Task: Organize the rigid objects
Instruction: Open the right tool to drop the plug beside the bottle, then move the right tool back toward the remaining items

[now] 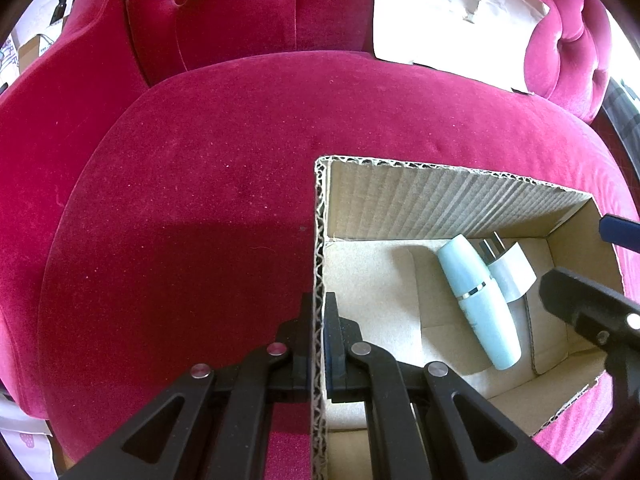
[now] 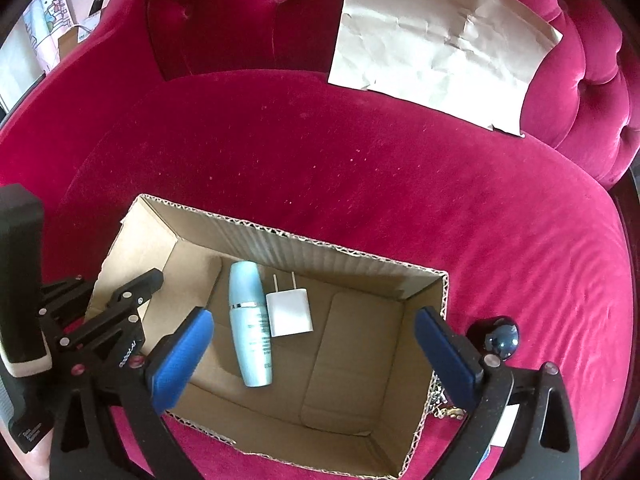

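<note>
Left wrist: left gripper (image 1: 319, 320) clamped on cardboard box (image 1: 319, 240) wall | right wrist: right gripper (image 2: 316, 344) spread wide above box, pads touching nothing | pale blue bottle (image 2: 249, 320) and white charger plug (image 2: 289, 312) side by side on box floor | box on pink sofa (image 2: 360, 168).

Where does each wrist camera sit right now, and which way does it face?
Left wrist: behind the left claw, angled down; it is shut on the box wall, the right claw at the edge.
Right wrist: behind the open right claw, angled down into the box; the left claw shows.
Shared: box, bottle, charger, red sofa.
</note>
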Available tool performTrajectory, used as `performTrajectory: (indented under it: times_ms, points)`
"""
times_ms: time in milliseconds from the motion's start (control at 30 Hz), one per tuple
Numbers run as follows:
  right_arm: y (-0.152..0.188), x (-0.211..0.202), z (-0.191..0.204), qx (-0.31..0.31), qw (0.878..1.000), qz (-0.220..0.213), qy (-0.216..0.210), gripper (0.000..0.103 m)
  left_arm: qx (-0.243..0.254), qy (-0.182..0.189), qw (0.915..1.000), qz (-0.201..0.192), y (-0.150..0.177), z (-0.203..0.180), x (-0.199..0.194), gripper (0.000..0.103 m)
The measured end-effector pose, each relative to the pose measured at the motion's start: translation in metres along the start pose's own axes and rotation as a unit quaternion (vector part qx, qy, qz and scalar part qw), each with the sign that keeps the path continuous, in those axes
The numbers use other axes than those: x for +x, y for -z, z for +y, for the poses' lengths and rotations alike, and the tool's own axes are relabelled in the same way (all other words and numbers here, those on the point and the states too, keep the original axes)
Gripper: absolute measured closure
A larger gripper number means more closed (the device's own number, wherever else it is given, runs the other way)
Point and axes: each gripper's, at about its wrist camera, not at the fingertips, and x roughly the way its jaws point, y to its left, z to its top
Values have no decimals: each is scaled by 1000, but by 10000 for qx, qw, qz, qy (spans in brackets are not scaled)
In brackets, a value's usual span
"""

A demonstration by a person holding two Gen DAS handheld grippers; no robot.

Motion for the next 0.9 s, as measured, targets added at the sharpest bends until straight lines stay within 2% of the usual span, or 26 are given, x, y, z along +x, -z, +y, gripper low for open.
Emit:
performTrajectory:
  times_ms: [433, 900]
  points:
    - [5, -21, -17, 74, 9998, -129, 124, 1, -8, -14, 10000, 9, -1, -1, 0, 100]
    - [8, -46, -74, 518, 9972, -287, 446, 0, 29, -44, 10000, 4, -2, -3, 0, 100]
